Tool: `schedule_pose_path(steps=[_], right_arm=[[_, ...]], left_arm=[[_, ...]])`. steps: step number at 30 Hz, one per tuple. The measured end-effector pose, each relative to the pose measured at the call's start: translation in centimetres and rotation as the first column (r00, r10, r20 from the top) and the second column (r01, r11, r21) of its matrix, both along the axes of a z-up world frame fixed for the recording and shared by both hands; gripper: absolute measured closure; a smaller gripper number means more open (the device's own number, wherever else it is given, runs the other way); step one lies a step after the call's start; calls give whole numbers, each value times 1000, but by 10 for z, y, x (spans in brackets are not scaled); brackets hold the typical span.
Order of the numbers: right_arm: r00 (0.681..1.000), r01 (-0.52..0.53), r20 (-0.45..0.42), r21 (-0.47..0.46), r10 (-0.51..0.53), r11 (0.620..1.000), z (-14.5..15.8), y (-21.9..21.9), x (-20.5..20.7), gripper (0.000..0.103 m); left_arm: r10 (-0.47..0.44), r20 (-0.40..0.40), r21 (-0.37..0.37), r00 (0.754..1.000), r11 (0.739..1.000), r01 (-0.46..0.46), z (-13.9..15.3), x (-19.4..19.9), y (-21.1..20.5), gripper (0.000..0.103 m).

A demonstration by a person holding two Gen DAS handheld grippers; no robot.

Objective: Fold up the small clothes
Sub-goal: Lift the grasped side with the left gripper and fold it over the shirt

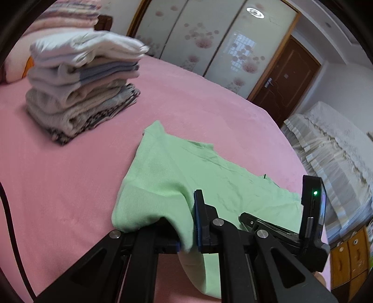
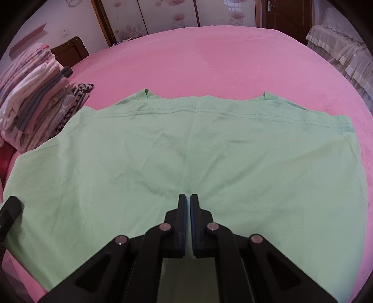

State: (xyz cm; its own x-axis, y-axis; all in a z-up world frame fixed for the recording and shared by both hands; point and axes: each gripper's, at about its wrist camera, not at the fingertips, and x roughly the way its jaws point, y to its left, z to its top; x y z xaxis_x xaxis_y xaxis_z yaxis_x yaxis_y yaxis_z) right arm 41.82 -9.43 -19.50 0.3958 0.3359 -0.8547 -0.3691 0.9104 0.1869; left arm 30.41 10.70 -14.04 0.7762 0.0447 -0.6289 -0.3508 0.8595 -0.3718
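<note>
A light green T-shirt [image 2: 186,149] lies spread on the pink bed [image 2: 233,58], hem edge at the far side. My right gripper [image 2: 188,202] is shut on the near edge of the shirt at its middle. In the left wrist view the green shirt [image 1: 177,167] is lifted at one corner. My left gripper [image 1: 186,219] is shut on that corner, and cloth drapes over the left finger and hangs between the jaws. The right gripper's body [image 1: 310,209] shows beside it, over the shirt.
A tall stack of folded clothes [image 1: 81,86] stands on the bed at the far left, also in the right wrist view [image 2: 35,105]. Folded bedding [image 1: 70,14] lies behind it. A wardrobe [image 1: 209,39], a door [image 1: 284,77] and a covered sofa [image 1: 333,144] lie beyond the bed.
</note>
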Motion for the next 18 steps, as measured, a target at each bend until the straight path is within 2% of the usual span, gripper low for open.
schedule_pose_path(steps=[5,9,12,16,18], right_arm=[[999,17,26,45,-18,999,19,-27,-6,100],[997,56,42,83,-60,995,32,-72,-12,100],[992,105,61,101,-112,989,40,-119,-18,100],[980,177,78,97,-185,979,43,-180,-30,100],[972,218,74,83,-224,972,39,-209,-35,100]], left_arm=[[-97,10,109,995,989,96,22,18,-42,96],[-217,10,181,976,960,212,37,36,-95,96],[-322,15,221,946,924,311,44,47,-146,96],[-468,8,281,884,849,447,41,50,-225,96],[-525,-9,283,851,815,506,31,50,-257,96]])
